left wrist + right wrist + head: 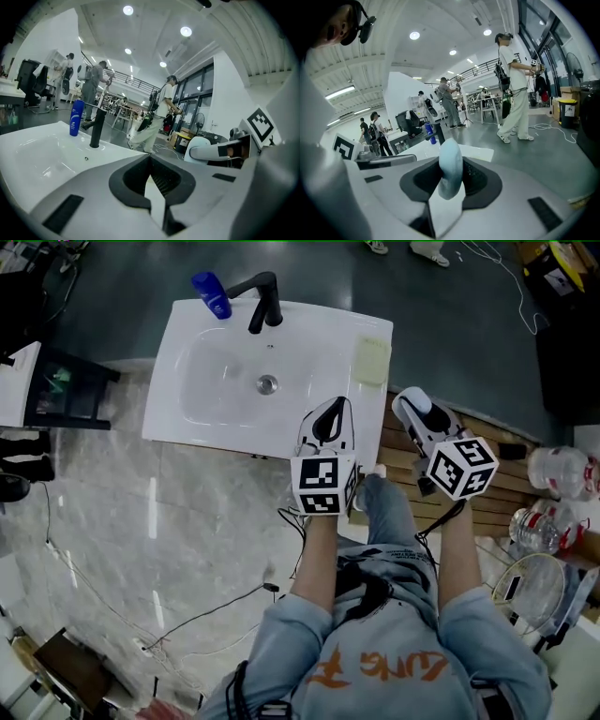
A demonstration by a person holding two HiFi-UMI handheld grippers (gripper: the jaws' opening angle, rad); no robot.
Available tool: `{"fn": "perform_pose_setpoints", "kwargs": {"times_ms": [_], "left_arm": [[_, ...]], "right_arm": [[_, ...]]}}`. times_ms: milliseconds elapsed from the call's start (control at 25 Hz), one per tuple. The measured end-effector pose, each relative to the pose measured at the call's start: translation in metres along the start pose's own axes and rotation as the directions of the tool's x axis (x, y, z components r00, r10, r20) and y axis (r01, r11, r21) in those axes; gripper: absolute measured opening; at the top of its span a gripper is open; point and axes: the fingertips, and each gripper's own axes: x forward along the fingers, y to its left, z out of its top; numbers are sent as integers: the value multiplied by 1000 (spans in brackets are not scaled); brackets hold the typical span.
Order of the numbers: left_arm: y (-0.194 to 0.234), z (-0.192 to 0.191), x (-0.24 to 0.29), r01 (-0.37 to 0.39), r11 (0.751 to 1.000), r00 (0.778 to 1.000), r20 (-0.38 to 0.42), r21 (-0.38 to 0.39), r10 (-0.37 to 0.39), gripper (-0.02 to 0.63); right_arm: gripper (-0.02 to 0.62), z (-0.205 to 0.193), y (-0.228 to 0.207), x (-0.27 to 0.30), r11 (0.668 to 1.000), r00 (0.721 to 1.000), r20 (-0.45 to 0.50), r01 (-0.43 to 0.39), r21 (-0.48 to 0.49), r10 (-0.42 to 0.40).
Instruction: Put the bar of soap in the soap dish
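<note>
A pale blue bar of soap (451,169) stands on edge between the pads of my right gripper (449,180), which is shut on it. In the head view the right gripper (409,405) hangs just off the right front corner of the white sink (202,423). The pale green soap dish (372,360) sits on the sink's right rim, a little beyond and to the left of that gripper, with nothing in it. My left gripper (330,414) is over the sink's front edge; its jaws meet, with nothing between them (151,161).
A black faucet (264,298) and a blue bottle (212,294) stand at the sink's back rim. A wooden slatted platform (502,491) and plastic water bottles (555,468) lie to the right. Cables trail over the marble floor (112,549). People stand in the background.
</note>
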Motion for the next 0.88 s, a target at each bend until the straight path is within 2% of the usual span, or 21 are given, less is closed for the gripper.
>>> {"fn": "perform_pose_setpoints", "kwargs": {"times_ms": [400, 880], "left_arm": [[21, -13, 48, -77, 996, 997, -32, -47, 76, 21], [36, -40, 71, -163, 982, 986, -49, -99, 159, 21]], "right_arm": [[137, -9, -44, 79, 992, 986, -115, -120, 42, 124], [137, -34, -62, 147, 970, 931, -272, -226, 94, 243]]}}
